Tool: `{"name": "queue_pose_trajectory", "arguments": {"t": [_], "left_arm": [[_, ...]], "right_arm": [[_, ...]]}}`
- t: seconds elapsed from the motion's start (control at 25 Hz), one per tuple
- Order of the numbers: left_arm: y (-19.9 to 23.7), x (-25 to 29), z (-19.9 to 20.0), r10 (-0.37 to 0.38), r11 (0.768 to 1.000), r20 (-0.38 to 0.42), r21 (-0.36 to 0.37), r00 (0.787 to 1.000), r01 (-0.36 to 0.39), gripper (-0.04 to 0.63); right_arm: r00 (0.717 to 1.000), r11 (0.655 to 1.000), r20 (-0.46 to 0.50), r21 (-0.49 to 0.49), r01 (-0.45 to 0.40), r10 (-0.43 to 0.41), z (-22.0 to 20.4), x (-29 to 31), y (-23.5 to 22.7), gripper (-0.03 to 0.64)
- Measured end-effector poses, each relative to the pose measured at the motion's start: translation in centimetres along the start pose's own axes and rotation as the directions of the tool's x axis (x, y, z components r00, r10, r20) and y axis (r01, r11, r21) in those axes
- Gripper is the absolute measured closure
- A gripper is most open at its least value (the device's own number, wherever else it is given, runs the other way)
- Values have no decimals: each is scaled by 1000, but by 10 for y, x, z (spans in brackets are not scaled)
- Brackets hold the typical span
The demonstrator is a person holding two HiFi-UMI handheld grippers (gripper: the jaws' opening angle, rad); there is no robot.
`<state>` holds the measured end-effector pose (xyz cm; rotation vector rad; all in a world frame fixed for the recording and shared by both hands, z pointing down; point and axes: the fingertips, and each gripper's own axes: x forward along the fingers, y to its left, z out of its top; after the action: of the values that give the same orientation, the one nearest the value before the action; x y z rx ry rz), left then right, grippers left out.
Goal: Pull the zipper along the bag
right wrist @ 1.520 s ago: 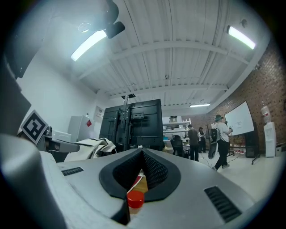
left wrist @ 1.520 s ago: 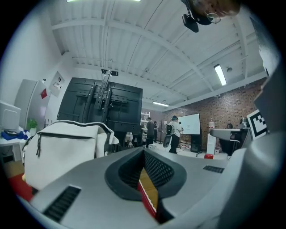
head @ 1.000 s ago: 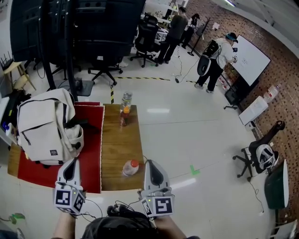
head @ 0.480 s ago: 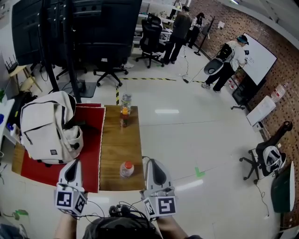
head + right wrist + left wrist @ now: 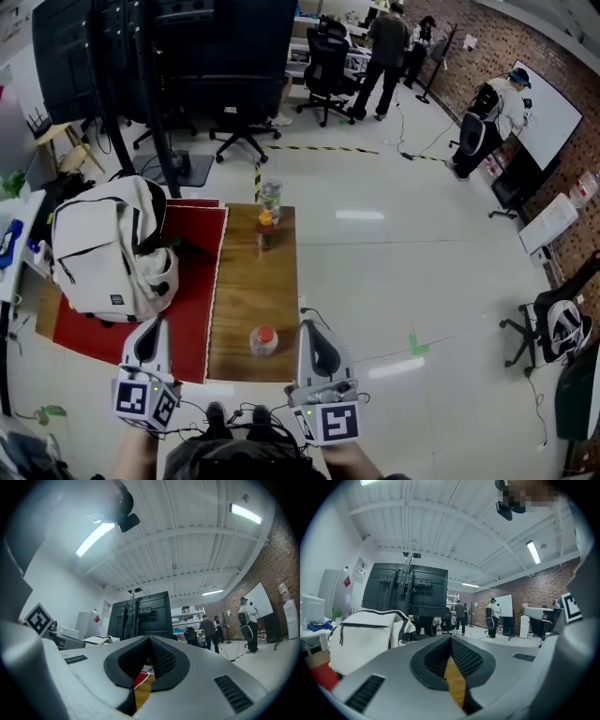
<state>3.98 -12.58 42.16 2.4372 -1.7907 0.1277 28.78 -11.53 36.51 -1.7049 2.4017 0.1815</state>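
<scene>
1. Head view: the white bag (image 5: 108, 248) is seen on the red mat (image 5: 192, 314) at the left end of the wooden table (image 5: 253, 281), ahead and to the left of both grippers, well apart from them
2. Head view: the bag's long axis is judged to run away from the person; dark zip lines are noted on its face, the pull too small to make out
3. Head view: the left gripper (image 5: 153, 325) is held at the table's near edge, nearer the bag than the right gripper (image 5: 312, 328); a capped bottle (image 5: 263, 340) lies between them
4. Left gripper view: the jaws are clenched on nothing, with the bag (image 5: 365, 639) to the left beyond the tips
5. Right gripper view: the jaws are clamped together, empty; mat and table are glimpsed below
</scene>
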Motion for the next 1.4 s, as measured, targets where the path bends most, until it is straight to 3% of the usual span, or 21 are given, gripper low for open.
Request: {"name": "queue_pose_trajectory", "arguments": {"t": [0.32,0.64,1.12,1.4], "left_arm": [[60,-10,-5,21,1000,5,-16,1000,-21,561],[171,-17,-11,-17,1000,6,-11,1000,17,561],[326,-31,-23,18,999,27,-37,999,-17,561],[396,-45,-23,32,999,40,-34,999,-31,561]], "right_arm": [[1000,1000,26,15,4,-4,0,28,45,607],[998,999,49,-33,31,-30,-2,78,143,607],[1000,999,-8,-47,-15,14,-44,154,275,607],[1000,999,-17,-40,-6,6,-46,178,329,607]]}}
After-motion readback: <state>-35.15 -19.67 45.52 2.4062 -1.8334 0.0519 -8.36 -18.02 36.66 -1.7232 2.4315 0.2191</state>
